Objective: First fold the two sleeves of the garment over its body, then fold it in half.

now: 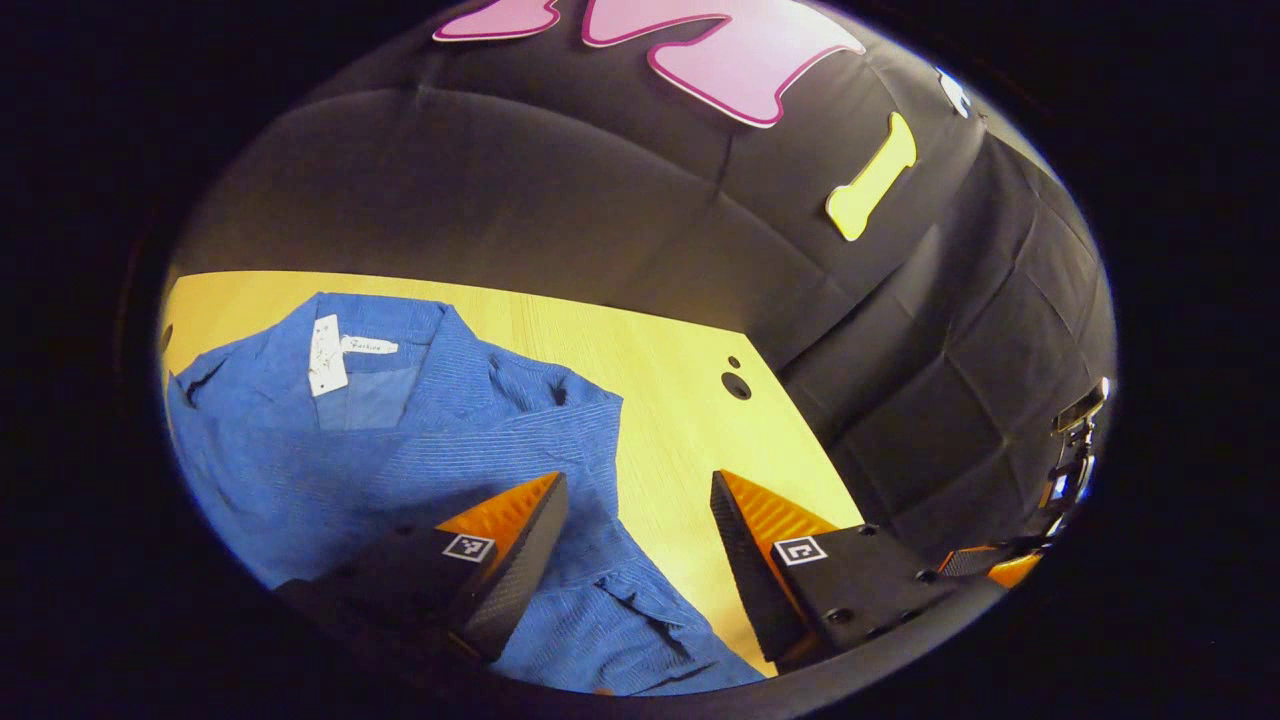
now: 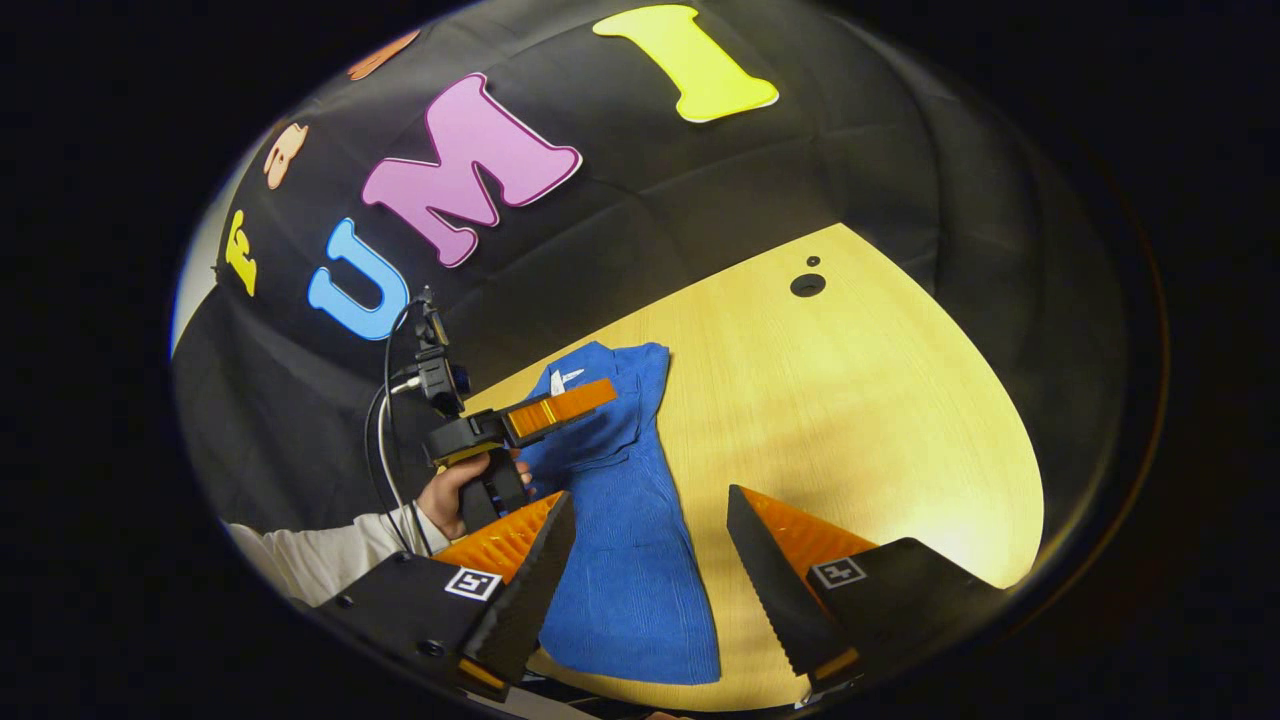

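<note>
Warm overhead lighting, glare patch on the pale yellow wooden tabletop (image 2: 900, 420), soft shadow beside the blue ribbed fabric garment (image 2: 630, 540), strong fisheye curvature at edges, dim vignetted periphery, centre sharp, nearest finger surfaces slightly soft.

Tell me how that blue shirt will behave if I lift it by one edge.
The blue shirt will probably droop limp: it lies flat with soft wrinkles near the collar. It looks thin, so likely light. On the smooth wooden table it may slide or bunch if dragged.
</note>
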